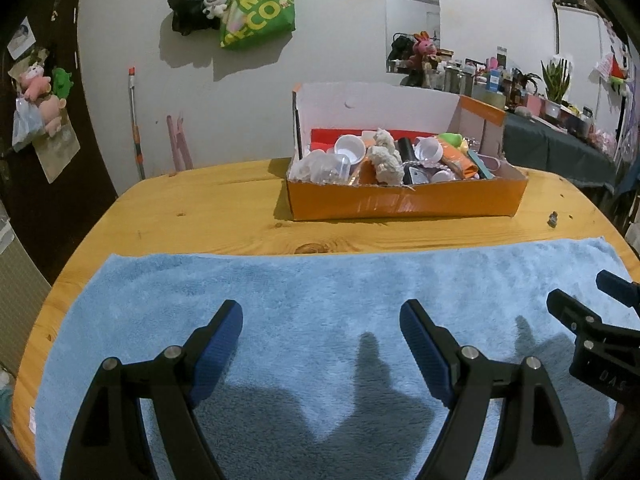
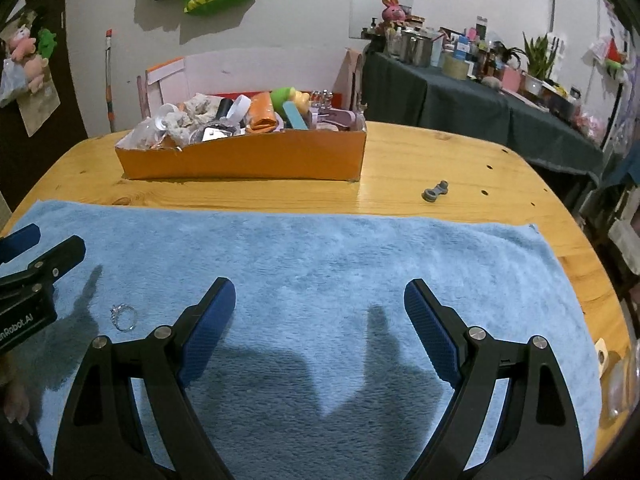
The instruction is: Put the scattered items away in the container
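Note:
An orange cardboard box (image 1: pixel 404 202) full of several small items stands on the wooden table beyond the blue towel (image 1: pixel 320 292); it also shows in the right wrist view (image 2: pixel 244 162). A small silver ring (image 2: pixel 124 316) lies on the towel (image 2: pixel 320 260) to the left of my right gripper. A small grey part (image 2: pixel 435 191) lies on the bare wood right of the box, and shows small in the left wrist view (image 1: pixel 553 219). My left gripper (image 1: pixel 322 320) is open and empty over the towel. My right gripper (image 2: pixel 320 304) is open and empty over the towel.
The wooden table (image 2: pixel 440 152) has rounded edges. A small cream object (image 2: pixel 602 354) and a clear glass item (image 2: pixel 618 384) sit at its right edge. A dark-clothed side table (image 2: pixel 480 108) crowded with things stands at back right. Bags hang on the wall (image 1: pixel 256 4).

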A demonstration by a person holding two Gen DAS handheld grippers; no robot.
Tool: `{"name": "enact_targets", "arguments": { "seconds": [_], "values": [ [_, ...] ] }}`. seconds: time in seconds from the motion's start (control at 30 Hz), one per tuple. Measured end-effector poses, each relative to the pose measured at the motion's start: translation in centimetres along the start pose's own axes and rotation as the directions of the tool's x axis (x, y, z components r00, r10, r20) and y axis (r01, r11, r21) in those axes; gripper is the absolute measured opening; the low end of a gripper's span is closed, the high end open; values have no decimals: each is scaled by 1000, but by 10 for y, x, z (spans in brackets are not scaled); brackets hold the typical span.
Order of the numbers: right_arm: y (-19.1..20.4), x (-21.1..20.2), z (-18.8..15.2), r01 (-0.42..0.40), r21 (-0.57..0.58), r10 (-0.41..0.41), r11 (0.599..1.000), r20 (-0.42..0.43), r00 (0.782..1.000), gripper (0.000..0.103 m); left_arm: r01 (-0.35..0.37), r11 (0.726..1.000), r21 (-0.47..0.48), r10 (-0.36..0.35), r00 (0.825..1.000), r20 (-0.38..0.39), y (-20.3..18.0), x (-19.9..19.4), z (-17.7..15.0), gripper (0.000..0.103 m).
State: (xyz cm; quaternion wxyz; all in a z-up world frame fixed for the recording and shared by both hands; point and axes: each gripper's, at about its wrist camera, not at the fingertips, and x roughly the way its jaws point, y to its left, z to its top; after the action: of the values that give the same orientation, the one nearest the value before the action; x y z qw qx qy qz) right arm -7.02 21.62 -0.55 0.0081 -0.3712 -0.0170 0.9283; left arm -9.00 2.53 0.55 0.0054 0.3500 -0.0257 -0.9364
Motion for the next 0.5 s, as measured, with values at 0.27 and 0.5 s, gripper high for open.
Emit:
{"name": "enact_targets", "arguments": {
  "seconds": [0.27,0.5],
  "values": [
    [2,-1,0,6,-11,-6,1000,6,1000,87,-4,1000,2,4,1000,3,0,-2,0,84],
    [2,0,0,3,-10,-3,1000,-2,1000,87,-6,1000,1,6,1000,3,1,-3,0,85]
  ]
}}
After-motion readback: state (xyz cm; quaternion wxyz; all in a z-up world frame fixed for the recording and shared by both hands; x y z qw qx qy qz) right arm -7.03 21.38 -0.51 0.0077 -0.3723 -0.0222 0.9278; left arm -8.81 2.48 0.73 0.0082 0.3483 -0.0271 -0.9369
